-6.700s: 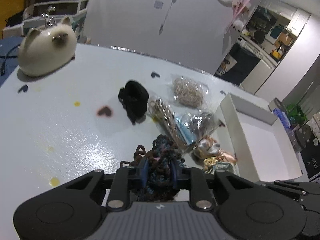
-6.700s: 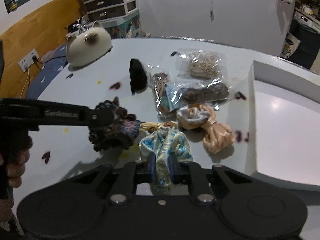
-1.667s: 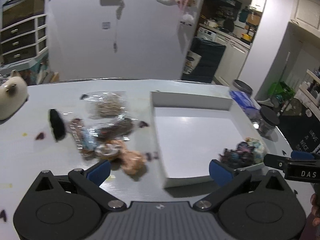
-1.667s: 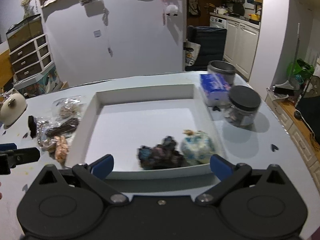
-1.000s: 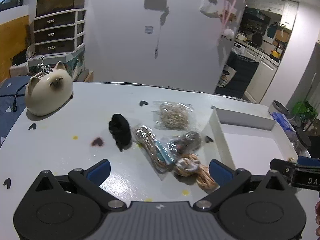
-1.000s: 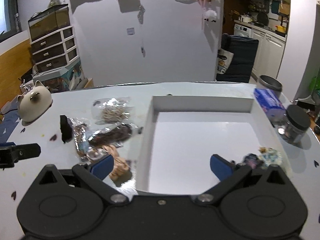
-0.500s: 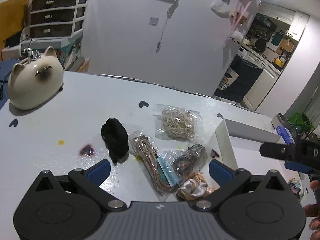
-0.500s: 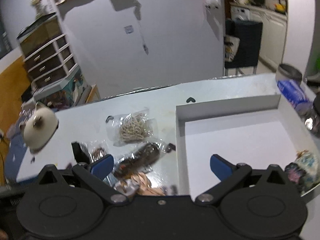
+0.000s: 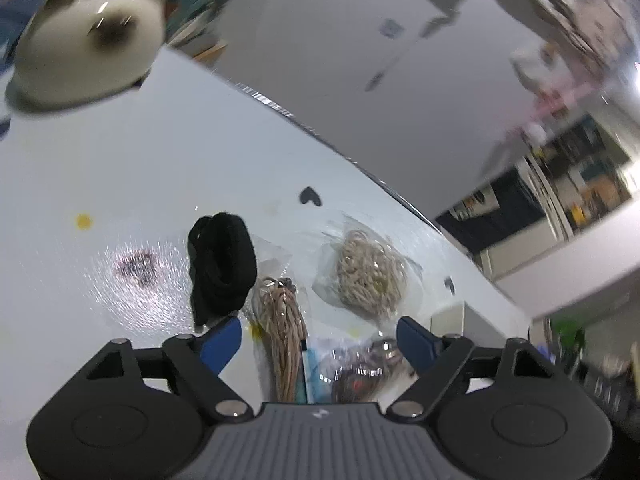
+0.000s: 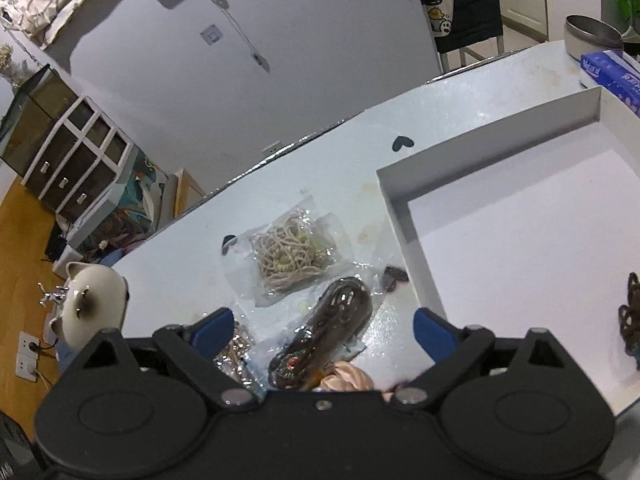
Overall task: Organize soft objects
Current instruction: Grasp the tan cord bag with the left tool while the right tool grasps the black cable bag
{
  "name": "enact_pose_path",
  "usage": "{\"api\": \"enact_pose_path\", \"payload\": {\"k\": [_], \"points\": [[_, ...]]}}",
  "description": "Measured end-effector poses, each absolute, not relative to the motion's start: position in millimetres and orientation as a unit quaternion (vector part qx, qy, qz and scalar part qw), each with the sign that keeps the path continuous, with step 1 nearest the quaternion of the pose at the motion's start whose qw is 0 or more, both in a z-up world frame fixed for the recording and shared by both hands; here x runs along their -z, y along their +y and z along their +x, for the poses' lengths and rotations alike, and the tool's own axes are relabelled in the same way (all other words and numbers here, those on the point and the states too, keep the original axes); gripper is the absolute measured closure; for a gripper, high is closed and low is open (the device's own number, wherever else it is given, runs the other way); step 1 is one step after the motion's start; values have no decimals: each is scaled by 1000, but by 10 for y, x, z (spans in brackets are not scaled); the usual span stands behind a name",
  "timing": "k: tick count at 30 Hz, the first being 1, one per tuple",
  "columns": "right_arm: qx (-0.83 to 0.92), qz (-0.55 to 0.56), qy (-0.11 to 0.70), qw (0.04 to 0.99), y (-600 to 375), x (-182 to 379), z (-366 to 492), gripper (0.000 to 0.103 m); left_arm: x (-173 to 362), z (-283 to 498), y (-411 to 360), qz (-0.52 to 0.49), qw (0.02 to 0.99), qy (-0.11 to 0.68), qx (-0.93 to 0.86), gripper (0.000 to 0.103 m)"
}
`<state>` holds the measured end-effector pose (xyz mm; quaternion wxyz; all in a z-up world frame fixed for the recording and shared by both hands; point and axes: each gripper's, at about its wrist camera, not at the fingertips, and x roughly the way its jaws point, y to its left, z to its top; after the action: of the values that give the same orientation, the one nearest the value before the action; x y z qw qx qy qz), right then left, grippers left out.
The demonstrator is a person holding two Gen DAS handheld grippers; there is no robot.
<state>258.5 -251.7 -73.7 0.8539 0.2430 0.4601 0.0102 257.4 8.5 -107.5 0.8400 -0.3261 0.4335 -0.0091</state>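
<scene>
Both grippers' jaws were closing, nothing yet pinched. The left gripper [image 9: 318,342] hung over a bagged tan cord [image 9: 282,344] beside a black scrunchie [image 9: 222,260]; the right gripper [image 10: 322,330] over a bagged dark scrunchie [image 10: 328,336]. They lay on a white table [image 9: 140,160] near a white tray [image 10: 400,216]; a drawer cabinet [image 10: 72,160] stood beyond.

A black scrunchie [image 9: 222,256] lies crumpled on the white table, beside a clear bag of tan cord [image 9: 282,344]. Nearby sit two more clear bags — beige elastic loops [image 10: 290,254] and a dark brown piece [image 10: 324,336]. A peach satin scrunchie [image 10: 346,378] lies just below. A dark scrunchie [image 10: 630,320] rests inside the white tray [image 10: 408,216].
</scene>
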Motion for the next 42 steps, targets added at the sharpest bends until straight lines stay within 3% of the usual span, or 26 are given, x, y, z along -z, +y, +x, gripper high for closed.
{"api": "enact_pose_path", "payload": {"k": [4,7,12,15,17,23,30,32,37,39,41,42], "points": [[-11,252,467,847,-2507,832,2673,16,1244,2682,109,-365,816,449,-12,40],[-7,279,475,835,-2526,923,2727,21,1338,2722,110,-379,804,459,-20,41],[-10,324,482,814,-2486,1070,2765,29,1452,2750,127,-394,792,465,-22,54],[-5,341,486,805,-2449,1146,2791,32,1526,2757,164,-405,787,465,-19,72],[7,361,491,793,-2433,1215,2810,33,1557,2750,199,-406,787,465,-22,89],[41,406,504,761,-2352,1405,2848,35,1527,2676,325,-384,797,466,-7,93],[58,376,513,770,-2234,1497,2957,44,1353,2569,386,-279,827,485,49,93],[58,350,515,780,-2192,1494,2986,55,1315,2540,375,-229,832,500,70,93],[26,276,518,809,-2109,1451,2984,69,1278,2473,348,-124,832,532,100,90],[8,256,516,818,-2099,1434,2952,73,1249,2424,338,-104,836,530,97,77],[-9,240,513,824,-2096,1402,2910,77,1231,2368,333,-107,840,524,91,43],[-15,232,511,828,-2095,1384,2887,77,1228,2344,311,-108,842,521,86,38]]}}
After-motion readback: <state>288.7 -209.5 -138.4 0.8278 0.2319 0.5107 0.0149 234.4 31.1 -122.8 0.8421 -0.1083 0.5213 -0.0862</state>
